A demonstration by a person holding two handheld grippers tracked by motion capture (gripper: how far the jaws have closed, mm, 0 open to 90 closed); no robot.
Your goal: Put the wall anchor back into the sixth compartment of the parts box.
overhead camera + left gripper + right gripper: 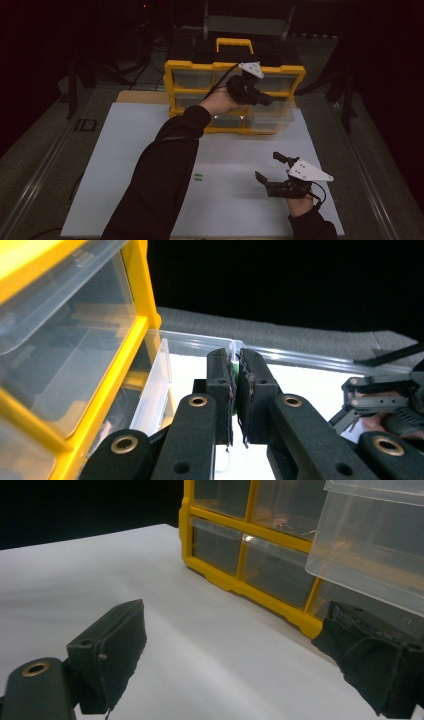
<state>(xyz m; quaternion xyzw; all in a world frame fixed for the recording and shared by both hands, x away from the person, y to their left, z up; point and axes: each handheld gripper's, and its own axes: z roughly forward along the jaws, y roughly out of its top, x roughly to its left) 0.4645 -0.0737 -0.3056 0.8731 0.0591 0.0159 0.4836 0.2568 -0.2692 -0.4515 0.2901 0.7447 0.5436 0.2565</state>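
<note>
- Left gripper sat at the yellow organizer, jaws pressed nearly together, pinching a small green piece right at the tips. The piece was just over the rim of the pulled-out clear drawer.
- Right gripper rested low on the white sheet, well apart from the organizer, jaws spread wide, nothing between them.
- Risk: only a sliver of the green piece showed between the pads, so the hold looked marginal. A tilt or bump on the drawer rim could have squirted it out onto the sheet or down behind the drawer.
- Risk: opening the jaws before the piece was clearly past the rim would have dropped it outside, or on the drawer edge.
- Risk: the drawer hung far out of its slot with nothing holding it. A nudge from the left gripper could have tipped it or pulled it free.
- Risk: the left forearm crossed the table, so a sleeve snag on withdrawal could have shifted the sheet.
</note>
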